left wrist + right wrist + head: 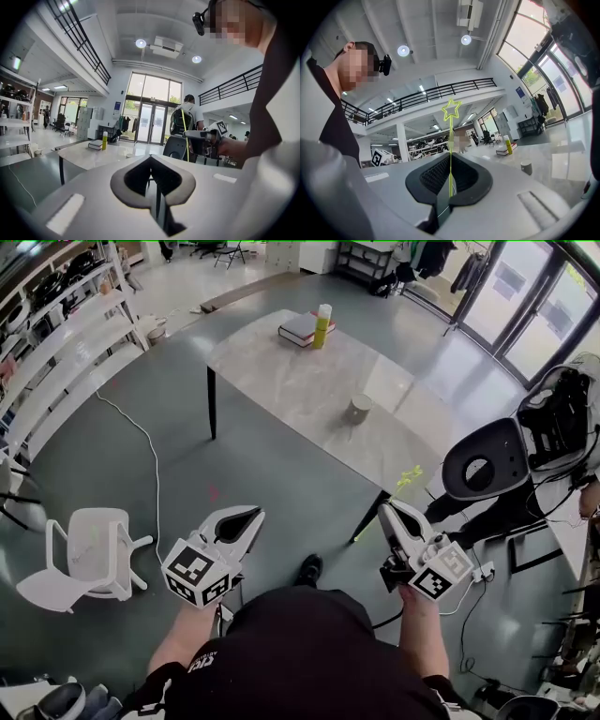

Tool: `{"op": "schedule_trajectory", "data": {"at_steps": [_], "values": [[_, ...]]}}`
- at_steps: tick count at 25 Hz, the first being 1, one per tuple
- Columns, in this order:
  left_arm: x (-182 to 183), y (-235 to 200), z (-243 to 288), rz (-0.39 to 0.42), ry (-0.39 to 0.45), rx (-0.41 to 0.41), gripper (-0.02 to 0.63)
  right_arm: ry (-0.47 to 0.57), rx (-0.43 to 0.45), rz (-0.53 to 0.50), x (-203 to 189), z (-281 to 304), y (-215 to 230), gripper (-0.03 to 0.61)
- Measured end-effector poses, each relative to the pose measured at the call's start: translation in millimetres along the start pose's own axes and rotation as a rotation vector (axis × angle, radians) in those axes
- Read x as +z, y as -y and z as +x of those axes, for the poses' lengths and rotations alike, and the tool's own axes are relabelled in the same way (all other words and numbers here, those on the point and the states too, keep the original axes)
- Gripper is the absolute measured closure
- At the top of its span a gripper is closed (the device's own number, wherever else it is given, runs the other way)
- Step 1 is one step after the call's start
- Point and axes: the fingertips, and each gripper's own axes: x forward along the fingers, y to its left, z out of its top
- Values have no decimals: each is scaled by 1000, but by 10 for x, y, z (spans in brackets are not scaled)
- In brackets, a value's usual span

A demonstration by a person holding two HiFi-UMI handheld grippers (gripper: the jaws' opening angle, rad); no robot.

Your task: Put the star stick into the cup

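Right gripper (pixel 388 509), 2 jaws pinched on star stick (pixel 451 140) (cup (pixel 359 409) well ahead on table (pixel 281 371))

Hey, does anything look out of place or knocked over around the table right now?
Nothing is spilled or toppled: the small grey cup and yellow bottle stand upright on the marble table. Only a loose white cable trails across the floor.

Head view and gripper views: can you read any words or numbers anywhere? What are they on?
No text reads clearly.
Black shirt: white print, too blurred to read.
Marker cube: square patterns, no words.
Blue wall sign: too small.
Yellow bottle, book: too small.
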Motion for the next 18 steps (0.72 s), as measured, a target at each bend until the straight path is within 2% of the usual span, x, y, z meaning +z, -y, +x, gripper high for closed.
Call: {"op": "schedule_trajectory", "data": {"at_steps": [7,13,18], "values": [[58,-151,583,5,-5,-25,612,12,-19,10,50,106,515,558],[377,-144,1348,-9,-5,-32,612,32,-31,18,444,45,1181,558],[510,-108,1640,-17,0,-31,612,53,-51,42,536,-97,1510,558]]}}
